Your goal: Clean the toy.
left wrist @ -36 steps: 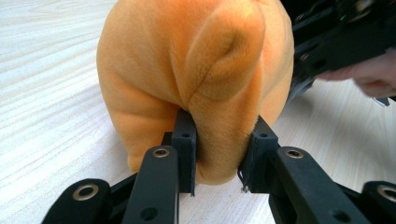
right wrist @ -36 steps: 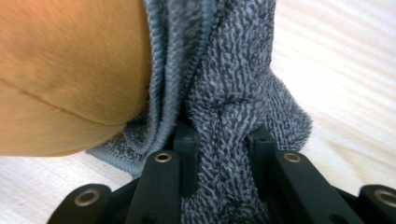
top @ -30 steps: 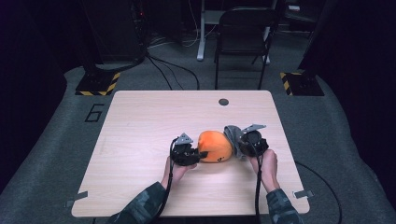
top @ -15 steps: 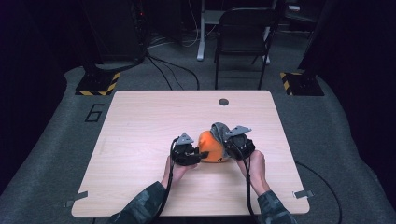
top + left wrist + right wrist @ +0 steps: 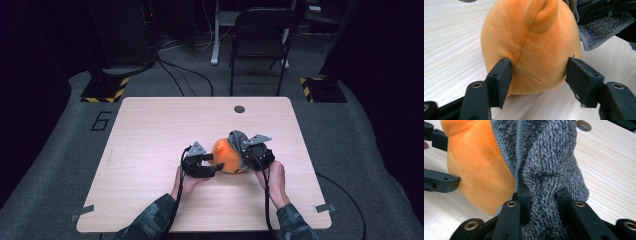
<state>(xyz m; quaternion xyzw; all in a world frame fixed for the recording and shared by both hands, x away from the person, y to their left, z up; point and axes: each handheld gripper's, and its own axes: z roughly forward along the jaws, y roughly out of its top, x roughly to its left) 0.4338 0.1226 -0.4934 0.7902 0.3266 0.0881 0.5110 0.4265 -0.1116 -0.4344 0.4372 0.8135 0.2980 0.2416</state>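
Orange plush toy (image 5: 227, 156) and grey knit cloth (image 5: 238, 137) sit mid-table (image 5: 150, 130), between my two grippers.

From the high view, my left gripper (image 5: 212, 165) meets the toy's left side and my right gripper (image 5: 245, 155) its right. Left gripper view: my jaws have just been opening and stand spread around the plush toy (image 5: 531, 47), one pad brushing it, the other clear. Right gripper view: my jaws are pinched tight on a bunched fold of the cloth (image 5: 549, 170), touching the plush toy (image 5: 479, 170).
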